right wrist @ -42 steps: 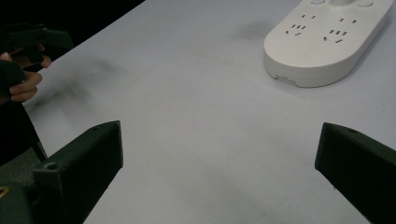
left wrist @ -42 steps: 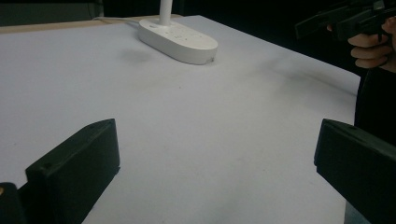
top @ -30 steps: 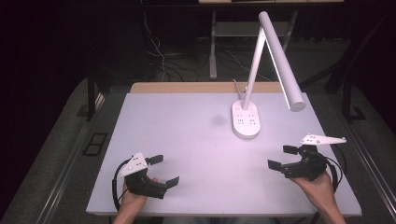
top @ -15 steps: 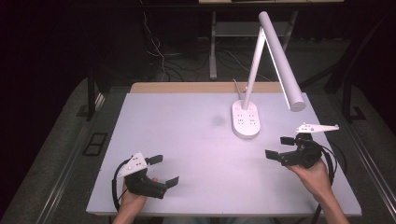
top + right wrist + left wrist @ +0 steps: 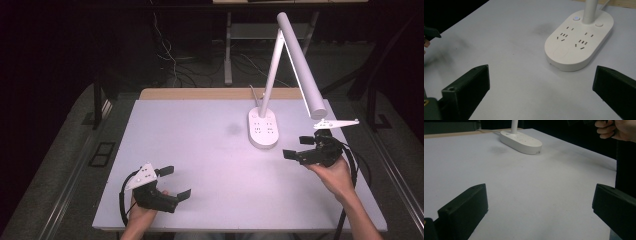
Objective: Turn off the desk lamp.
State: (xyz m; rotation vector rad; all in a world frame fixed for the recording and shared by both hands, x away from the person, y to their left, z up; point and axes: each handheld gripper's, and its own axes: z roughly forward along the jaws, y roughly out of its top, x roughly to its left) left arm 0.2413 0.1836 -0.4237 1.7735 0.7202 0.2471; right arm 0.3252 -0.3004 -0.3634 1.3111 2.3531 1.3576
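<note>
Left gripper (image 5: 172,182) low at the desk's (image 5: 200,150) near-left corner, jaws wide apart, nothing between them. Right gripper (image 5: 300,148) raised just right of the lamp base (image 5: 263,128), jaws also apart, empty. White desk lamp (image 5: 290,65) stands at back right, head (image 5: 302,65) angled down over the right gripper.

White table (image 5: 200,150) with a white desk lamp (image 5: 263,128) standing toward its far right side.

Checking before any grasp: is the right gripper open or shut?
Open. In the right gripper view its jaws stand far apart with bare table between them, holding nothing; the right gripper hovers beside the lamp base.
</note>
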